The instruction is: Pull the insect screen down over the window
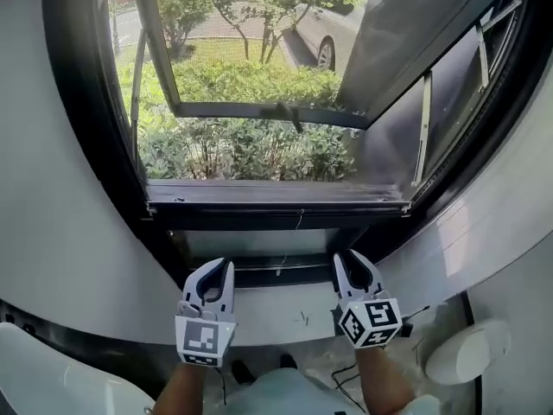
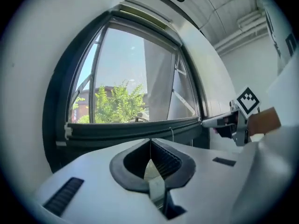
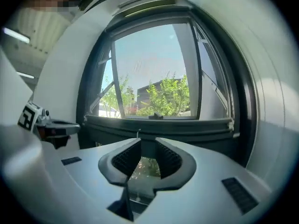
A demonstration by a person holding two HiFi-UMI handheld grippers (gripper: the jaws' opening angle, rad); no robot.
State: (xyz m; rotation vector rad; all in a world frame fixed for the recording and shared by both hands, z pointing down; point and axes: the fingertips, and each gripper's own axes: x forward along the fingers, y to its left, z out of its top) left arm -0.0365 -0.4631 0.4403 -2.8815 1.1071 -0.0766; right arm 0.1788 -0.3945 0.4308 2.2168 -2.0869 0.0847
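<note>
Bright daylight through the window (image 1: pixel 251 102); dim and shadowed indoors; heavy fisheye bending and black vignetting at picture edges.

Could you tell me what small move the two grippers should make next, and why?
Probably just ease both back. The screen's pull bar, cord hanging, seems to lie along the bottom of the window frame; the left gripper is shut and empty, the right gripper open and empty, both below it.

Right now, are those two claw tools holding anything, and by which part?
Nothing is held. The left gripper has its jaws shut on nothing; the right gripper has them apart and empty. Neither touches the window's dark bar.
</note>
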